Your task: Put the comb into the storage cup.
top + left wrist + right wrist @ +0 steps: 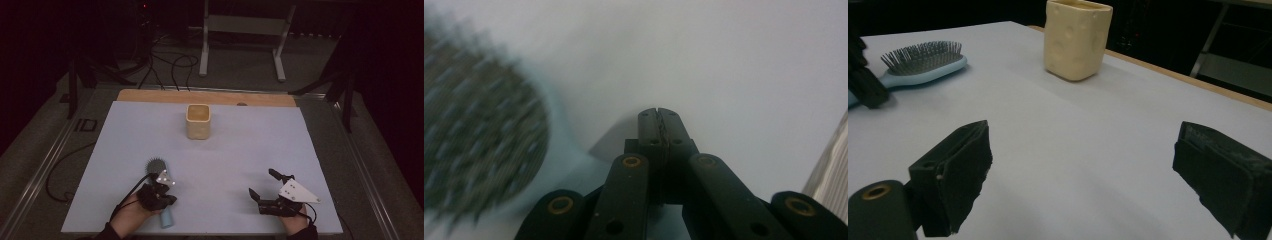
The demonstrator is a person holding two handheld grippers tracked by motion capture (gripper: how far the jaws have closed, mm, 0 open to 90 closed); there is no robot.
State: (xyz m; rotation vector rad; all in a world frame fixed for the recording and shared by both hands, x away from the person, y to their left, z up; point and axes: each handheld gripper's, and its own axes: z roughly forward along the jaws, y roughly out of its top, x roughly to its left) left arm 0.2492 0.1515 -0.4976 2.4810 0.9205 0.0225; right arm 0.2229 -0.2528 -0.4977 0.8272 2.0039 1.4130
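A light-blue hairbrush [156, 165] with dark bristles lies on the white sheet at the front left, its handle pointing toward the person. My left gripper [159, 187] sits over the handle just behind the brush head. In the left gripper view its jaws [659, 117] are pressed together with nothing between the tips, and the blurred brush head [479, 125] lies just to their left. My right gripper [263, 183] rests at the front right, open wide and empty [1088, 165]. A cream cup [198, 121] stands upright at the middle back; I also see the cup [1077, 40] and the hairbrush [923, 62] in the right gripper view.
A white sheet [225, 150] covers the wooden table, whose bare strip [150, 96] shows along the far edge. Cables and a metal stand [242, 30] occupy the dark floor beyond. Metal rails [45, 160] run along the table's left side.
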